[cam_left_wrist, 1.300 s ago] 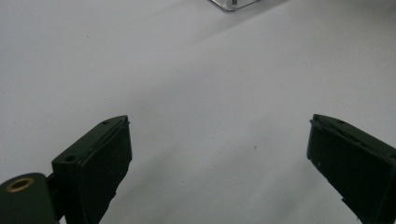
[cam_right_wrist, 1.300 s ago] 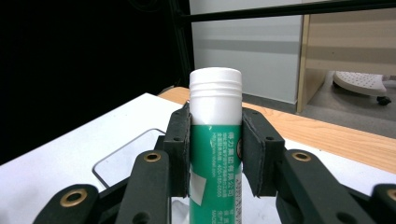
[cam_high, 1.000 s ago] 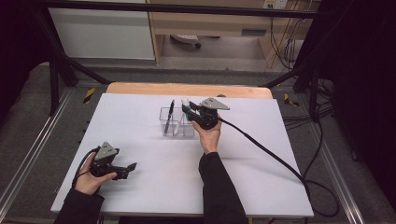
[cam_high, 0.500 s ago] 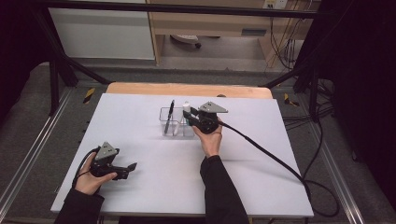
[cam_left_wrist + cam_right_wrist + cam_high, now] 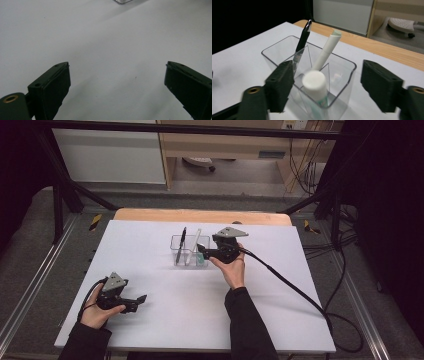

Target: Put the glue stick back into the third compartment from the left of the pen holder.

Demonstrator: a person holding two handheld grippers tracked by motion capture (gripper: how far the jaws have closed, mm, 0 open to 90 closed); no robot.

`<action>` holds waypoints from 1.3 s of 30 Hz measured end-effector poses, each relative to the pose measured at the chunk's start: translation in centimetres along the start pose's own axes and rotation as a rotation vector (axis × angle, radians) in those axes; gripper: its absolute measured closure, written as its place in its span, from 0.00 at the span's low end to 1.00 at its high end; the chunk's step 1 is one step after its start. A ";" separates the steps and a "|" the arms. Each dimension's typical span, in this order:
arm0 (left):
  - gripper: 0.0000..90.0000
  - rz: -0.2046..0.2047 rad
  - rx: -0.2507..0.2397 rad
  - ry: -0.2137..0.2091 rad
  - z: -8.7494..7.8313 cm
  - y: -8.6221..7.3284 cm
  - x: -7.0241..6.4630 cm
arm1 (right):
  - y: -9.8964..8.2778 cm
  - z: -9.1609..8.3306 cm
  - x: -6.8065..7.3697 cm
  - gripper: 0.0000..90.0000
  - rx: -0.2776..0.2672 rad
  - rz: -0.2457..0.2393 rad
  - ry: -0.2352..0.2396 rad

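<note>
My left gripper (image 5: 134,302) is parked near the table's (image 5: 150,250) front left corner, jaws wide apart, nothing in them, loads of bare table around it. Mid-table sits the clear organizer (image 5: 287,50), with a black pen (image 5: 301,40) and white tube (image 5: 325,48) leaning in the back slots. My right gripper (image 5: 327,87) has just been opening, pads off the white-capped tube (image 5: 315,83) that stands between them in the front slot. It looks light and slick, so I'd pinch the cap. The thin walls crowd it.

One clear organiser (image 5: 342,75), one black pen (image 5: 302,40), one white pen (image 5: 325,51), one white-capped tube (image 5: 317,86)
</note>
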State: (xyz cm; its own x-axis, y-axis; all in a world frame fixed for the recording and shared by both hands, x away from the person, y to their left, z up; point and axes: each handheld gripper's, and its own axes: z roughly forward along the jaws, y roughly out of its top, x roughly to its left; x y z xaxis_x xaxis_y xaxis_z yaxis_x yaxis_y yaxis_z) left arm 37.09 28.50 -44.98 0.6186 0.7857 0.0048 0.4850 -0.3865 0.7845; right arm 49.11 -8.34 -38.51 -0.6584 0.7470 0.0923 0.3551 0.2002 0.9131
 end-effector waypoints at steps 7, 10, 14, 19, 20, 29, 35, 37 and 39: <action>0.07 0.006 0.006 0.001 0.1 0.0 -0.1 | 0.2 -2.7 -0.2 0.05 0.132 0.000 0.024; 0.07 0.006 0.006 -0.002 0.2 0.0 -0.1 | -0.3 -3.9 0.0 0.02 0.191 -0.020 0.026; 0.07 0.006 0.010 -0.003 0.3 -0.1 -0.2 | -1.4 -5.3 -0.3 0.01 0.239 -0.036 0.019; 0.07 0.010 0.011 -0.006 0.3 -0.1 -0.3 | -3.0 -7.3 -1.2 0.01 0.262 -0.016 0.029; 0.07 0.010 0.011 -0.008 0.3 -0.1 -0.4 | -3.3 -7.7 -1.5 0.01 0.264 -0.013 0.029; 0.07 0.015 0.015 -0.014 0.4 -0.2 -0.6 | -7.5 -11.6 -3.5 0.01 0.263 0.006 0.051; 0.07 0.021 0.014 -0.019 0.4 -0.1 -0.7 | -10.2 -13.5 -4.5 0.01 0.265 0.036 0.046; 0.07 0.022 0.017 -0.018 0.5 -0.2 -0.7 | -10.9 -14.1 -4.8 0.01 0.265 0.045 0.051; 0.07 0.027 0.020 -0.019 0.5 -0.2 -0.8 | -11.6 -14.6 -5.1 0.01 0.272 0.032 0.036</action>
State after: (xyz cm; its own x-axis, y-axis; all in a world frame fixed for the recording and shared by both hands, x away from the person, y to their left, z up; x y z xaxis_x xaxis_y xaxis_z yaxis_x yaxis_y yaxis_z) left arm 36.80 27.73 -45.46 0.6432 0.7655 0.0140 0.4802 -0.4176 0.7713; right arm 38.61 -23.70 -43.72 -0.6657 0.7334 0.1378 0.5377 0.3433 0.7701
